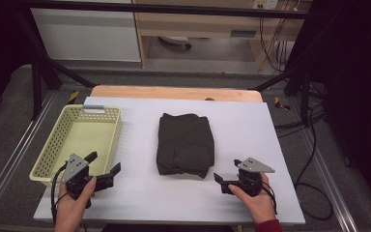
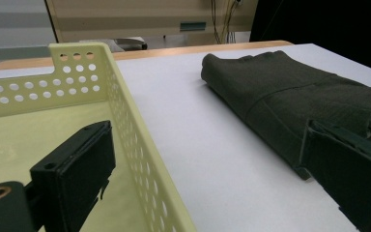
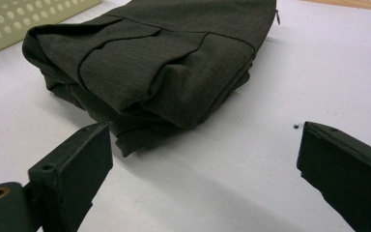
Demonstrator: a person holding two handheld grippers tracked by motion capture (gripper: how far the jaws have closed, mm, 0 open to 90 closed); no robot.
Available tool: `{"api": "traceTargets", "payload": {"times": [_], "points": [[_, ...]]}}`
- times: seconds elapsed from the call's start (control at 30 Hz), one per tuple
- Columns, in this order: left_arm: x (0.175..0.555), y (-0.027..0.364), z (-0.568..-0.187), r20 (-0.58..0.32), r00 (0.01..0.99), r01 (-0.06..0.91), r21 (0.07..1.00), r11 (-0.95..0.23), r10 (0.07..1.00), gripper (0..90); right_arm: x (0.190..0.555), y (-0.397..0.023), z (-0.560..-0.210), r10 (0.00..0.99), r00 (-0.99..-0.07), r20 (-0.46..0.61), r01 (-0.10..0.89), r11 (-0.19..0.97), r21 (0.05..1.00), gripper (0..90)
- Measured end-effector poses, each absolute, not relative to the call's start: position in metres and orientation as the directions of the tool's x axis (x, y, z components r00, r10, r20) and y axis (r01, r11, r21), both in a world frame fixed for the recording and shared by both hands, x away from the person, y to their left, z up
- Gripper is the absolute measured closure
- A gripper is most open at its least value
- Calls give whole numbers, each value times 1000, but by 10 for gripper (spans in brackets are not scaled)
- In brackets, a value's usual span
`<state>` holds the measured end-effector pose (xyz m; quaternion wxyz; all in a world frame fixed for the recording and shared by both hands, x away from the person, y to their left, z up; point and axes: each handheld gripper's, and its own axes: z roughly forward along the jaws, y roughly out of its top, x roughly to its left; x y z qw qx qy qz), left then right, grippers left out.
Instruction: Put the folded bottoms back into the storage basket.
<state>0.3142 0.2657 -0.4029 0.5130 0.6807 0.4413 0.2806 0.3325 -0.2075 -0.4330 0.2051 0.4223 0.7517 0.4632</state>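
Folded dark garment lies flat near the middle of the white table sheet, its long side running away from the person. It is well apart from both grippers and nothing touches it. In the right gripper view the garment shows stacked layers with a flap and a seam on top, and its near corner sits just beyond the left-hand jaw, clear of it.

Left gripper, held in the person's left hand, sits at the near left of the sheet with its jaws spread wide and nothing between them. One jaw stands over the near corner of the pale yellow perforated basket, the other over bare sheet. The left gripper view puts the basket wall between the two jaws.

Right gripper, held in the right hand, rests at the near right of the sheet, jaws likewise spread and empty.

Surface: the white sheet covers a wooden tabletop, whose far edge shows beyond it. A black frame stands around the table. Grey floor lies to both sides, with loose black cables on the right. A white cabinet and a light wooden unit stand against the far side.
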Motion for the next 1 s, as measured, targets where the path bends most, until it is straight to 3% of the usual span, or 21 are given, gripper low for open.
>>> {"api": "traceTargets", "payload": {"times": [0.1, 0.13, 0.53, 0.73, 1.0], "points": [[314, 265, -403, -66, 452, 311, 946, -87, 890, 52, 331, -204, -434, 820, -566, 83, 454, 227, 862, 108], [314, 265, -403, -66, 451, 311, 947, -87, 890, 52, 328, -200, -436, 811, -580, 76, 460, 250, 852, 168], [316, 265, -404, -64, 437, 323, 942, -90, 897, 58, 325, -179, -446, 762, -646, 45, 488, 367, 792, 403], [316, 265, -404, -63, 429, 322, 943, -88, 901, 59, 327, -171, -450, 743, -669, 34, 489, 404, 773, 481], [317, 265, -405, -70, 426, 334, 939, -85, 902, 60, 335, -164, -455, 741, -670, 34, 494, 412, 766, 521]]}}
